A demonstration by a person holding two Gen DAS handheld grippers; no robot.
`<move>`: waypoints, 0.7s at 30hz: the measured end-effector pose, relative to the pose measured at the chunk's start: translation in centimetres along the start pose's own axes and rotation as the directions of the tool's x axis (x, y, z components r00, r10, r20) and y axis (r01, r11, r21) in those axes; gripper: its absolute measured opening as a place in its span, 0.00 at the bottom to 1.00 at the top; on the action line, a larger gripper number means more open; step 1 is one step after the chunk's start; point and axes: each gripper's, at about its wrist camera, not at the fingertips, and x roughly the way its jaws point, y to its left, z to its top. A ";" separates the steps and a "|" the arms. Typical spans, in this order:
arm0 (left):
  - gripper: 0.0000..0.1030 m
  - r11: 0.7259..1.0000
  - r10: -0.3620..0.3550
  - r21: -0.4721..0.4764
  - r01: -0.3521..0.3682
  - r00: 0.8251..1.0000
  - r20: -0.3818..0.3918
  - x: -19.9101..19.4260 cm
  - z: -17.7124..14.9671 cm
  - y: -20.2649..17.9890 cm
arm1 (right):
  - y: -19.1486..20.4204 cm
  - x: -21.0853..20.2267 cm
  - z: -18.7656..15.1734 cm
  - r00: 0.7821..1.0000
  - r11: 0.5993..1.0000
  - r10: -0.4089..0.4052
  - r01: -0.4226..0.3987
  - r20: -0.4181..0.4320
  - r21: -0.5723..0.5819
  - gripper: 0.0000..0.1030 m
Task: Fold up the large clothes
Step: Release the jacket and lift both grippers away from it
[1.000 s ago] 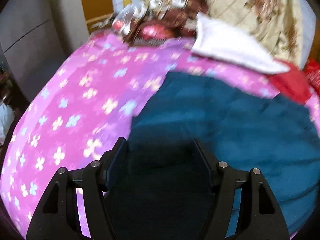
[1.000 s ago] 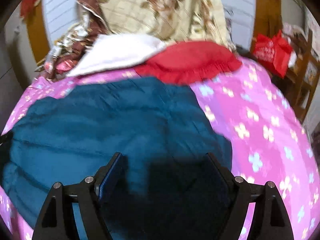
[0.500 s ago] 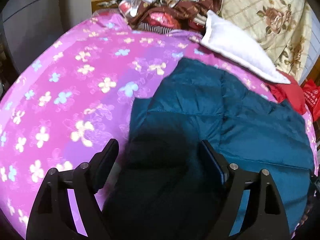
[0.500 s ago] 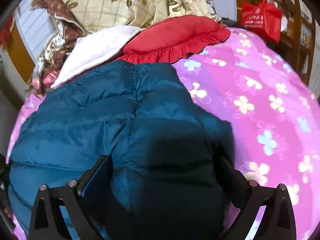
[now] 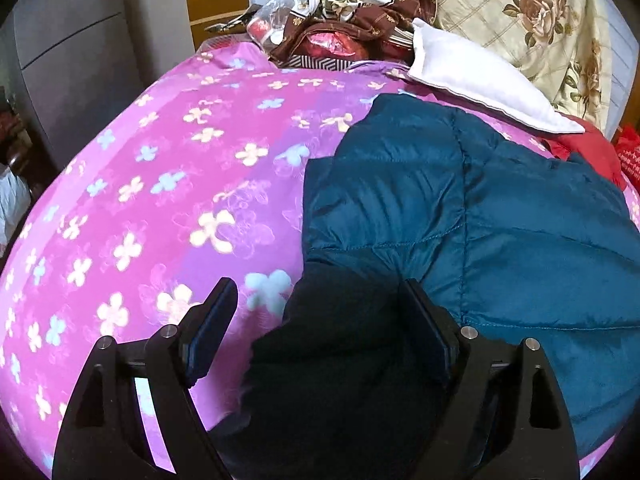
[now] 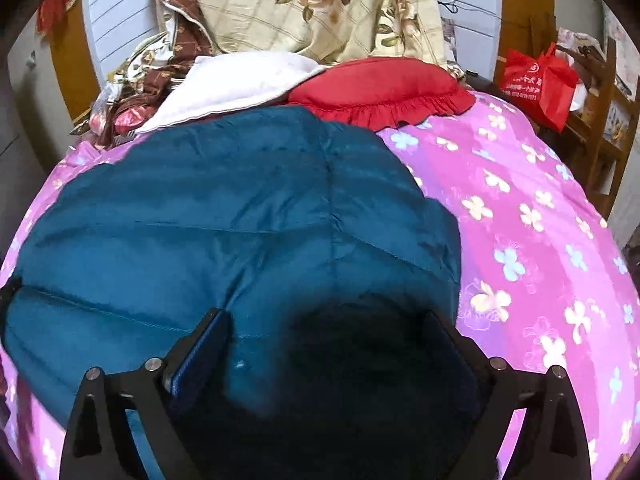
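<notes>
A teal quilted puffer jacket (image 5: 472,208) lies spread on a pink flowered bedsheet (image 5: 160,184). It also shows in the right wrist view (image 6: 240,216). My left gripper (image 5: 320,304) is open over the jacket's near left corner, where a dark black part (image 5: 344,360) of it lies between the fingers. My right gripper (image 6: 324,332) is open over the jacket's near right corner, with the same dark fabric (image 6: 360,380) between its fingers. I cannot tell whether the fingers touch the cloth.
A white pillow (image 5: 476,76) and a red frilled pillow (image 6: 380,88) lie at the jacket's far edge. A floral quilt (image 6: 312,4) and crumpled bedding (image 5: 352,12) pile up behind. A red bag (image 6: 536,84) and wooden shelf stand to the right; a grey cabinet (image 5: 68,60) to the left.
Both grippers have pulled back toward the jacket's near edge and lowered. The left one has shifted left, so more pink sheet shows. Both stay open.
</notes>
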 end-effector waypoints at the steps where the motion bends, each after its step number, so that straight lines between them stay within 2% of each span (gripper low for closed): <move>1: 0.81 1.000 0.003 0.000 -0.003 1.000 0.000 0.0 0.0 -0.1 | -0.3 0.5 0.0 1.000 1.000 -0.006 0.006 0.000 0.015 0.99; 5: 0.80 1.000 0.000 -0.005 0.000 1.000 -0.007 -1.2 0.1 -0.3 | -0.7 1.1 0.5 0.999 0.999 -0.014 0.015 -0.039 0.035 1.00; 7: 0.80 0.999 -0.029 -0.017 0.029 1.000 0.009 -2.7 -0.1 -0.4 | -0.1 0.1 1.0 0.998 0.999 -0.041 0.041 -0.054 0.001 0.96; 12: 0.80 0.998 -0.069 0.010 0.069 0.996 0.059 -6.5 -1.6 -2.3 | 2.1 -4.4 1.0 0.999 0.999 0.046 -0.045 0.022 -0.014 0.94; 15: 0.80 0.994 -0.102 0.046 0.100 0.994 0.047 -6.9 -2.8 -4.0 | 4.6 -5.4 0.3 0.997 0.995 0.063 -0.060 0.041 -0.074 0.94; 18: 0.80 0.991 -0.078 0.114 0.073 0.996 0.034 -6.1 -4.3 -6.2 | 6.6 -3.8 -1.0 0.999 0.990 0.042 -0.042 0.001 -0.135 0.94; 21: 0.80 0.985 -0.024 0.173 0.013 0.998 0.065 -5.6 -5.1 -7.5 | 6.5 -1.9 -1.8 0.999 0.994 0.049 -0.051 -0.023 -0.099 0.95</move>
